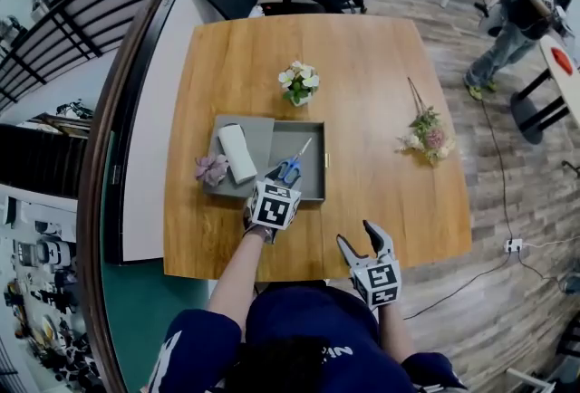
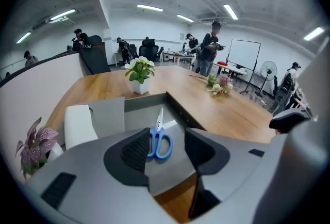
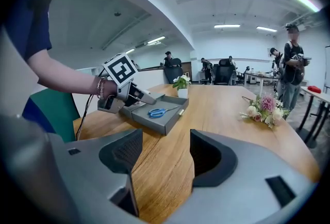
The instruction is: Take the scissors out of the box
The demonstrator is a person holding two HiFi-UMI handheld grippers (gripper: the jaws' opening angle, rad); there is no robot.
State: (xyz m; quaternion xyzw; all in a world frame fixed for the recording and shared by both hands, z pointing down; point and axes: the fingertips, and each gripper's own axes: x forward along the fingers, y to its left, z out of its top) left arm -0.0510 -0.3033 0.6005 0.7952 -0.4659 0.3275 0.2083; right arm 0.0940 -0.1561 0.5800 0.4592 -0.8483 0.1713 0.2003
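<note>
Blue-handled scissors (image 1: 290, 167) (image 2: 159, 140) (image 3: 160, 112) lie flat on the floor of an open grey box (image 1: 313, 190) (image 2: 178, 112) (image 3: 167, 122) on the wooden table. My left gripper (image 1: 272, 178) (image 2: 167, 148) (image 3: 139, 96) hovers at the box's near edge and points down at the scissors. Its jaws are open, and the handles sit just beyond the tips, untouched. My right gripper (image 1: 362, 237) (image 3: 165, 156) is open with nothing in it, over the table's near edge to the right of the box.
The grey lid (image 1: 258, 133) lies left of the box with a white roll (image 1: 237, 152) (image 2: 80, 125) and a pink fabric flower (image 1: 212, 169) (image 2: 33, 145) on it. A small potted flower (image 1: 298, 83) stands behind the box. A dried bouquet (image 1: 426, 136) lies at the right.
</note>
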